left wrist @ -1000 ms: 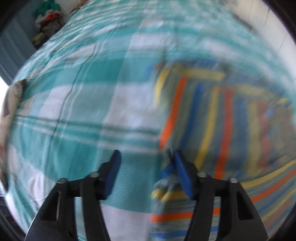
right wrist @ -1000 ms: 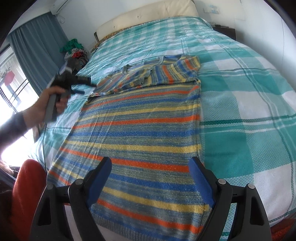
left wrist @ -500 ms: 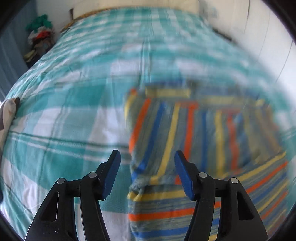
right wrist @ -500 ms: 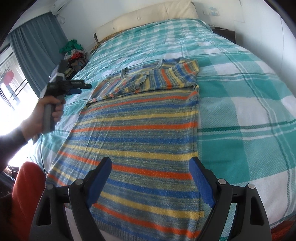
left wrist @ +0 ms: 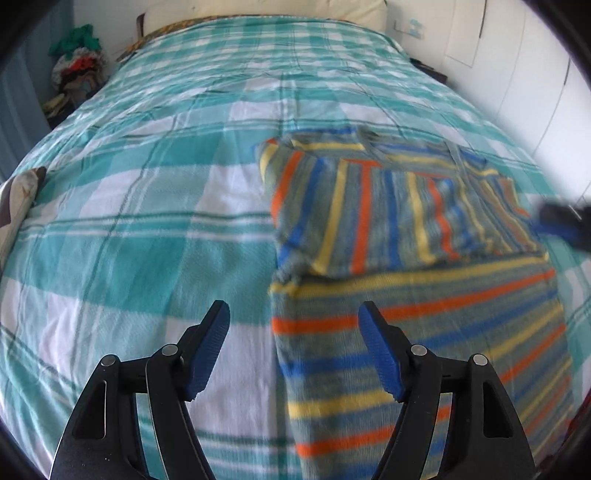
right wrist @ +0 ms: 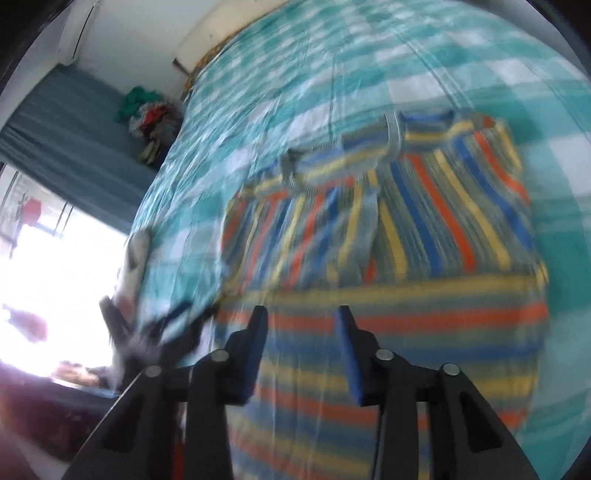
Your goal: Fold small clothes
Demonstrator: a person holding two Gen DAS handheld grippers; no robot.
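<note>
Striped sweater (left wrist: 424,302) spread flat on the bed (left wrist: 166,221), over a teal and white checked bedspread (left wrist: 129,258); upper part with the sleeves folded down across the body, stripes there running crosswise to those below. Neckline (right wrist: 424,125) toward the headboard end.

Left gripper (left wrist: 293,347) above the bedspread at the sweater's left edge, jaws opening, blue pads apart, nothing between them, released. Left pad (left wrist: 208,350) over bare bedspread, right pad (left wrist: 380,354) over the striped knit.

Right gripper (right wrist: 301,347) above the sweater's body, just below the folded part, jaws closing but not met, no cloth caught between the pads; view heavily blurred, whether the tips touch the knit cannot be told. Same gripper glimpsed as a dark blurred shape (left wrist: 565,221) at the sweater's right edge in the left wrist view.

Pile of clothes (left wrist: 77,62) beside the bed near a blue curtain (right wrist: 62,125). Cream headboard (left wrist: 266,11) at the far end. Bright window (right wrist: 48,258) at the left in the right wrist view.
</note>
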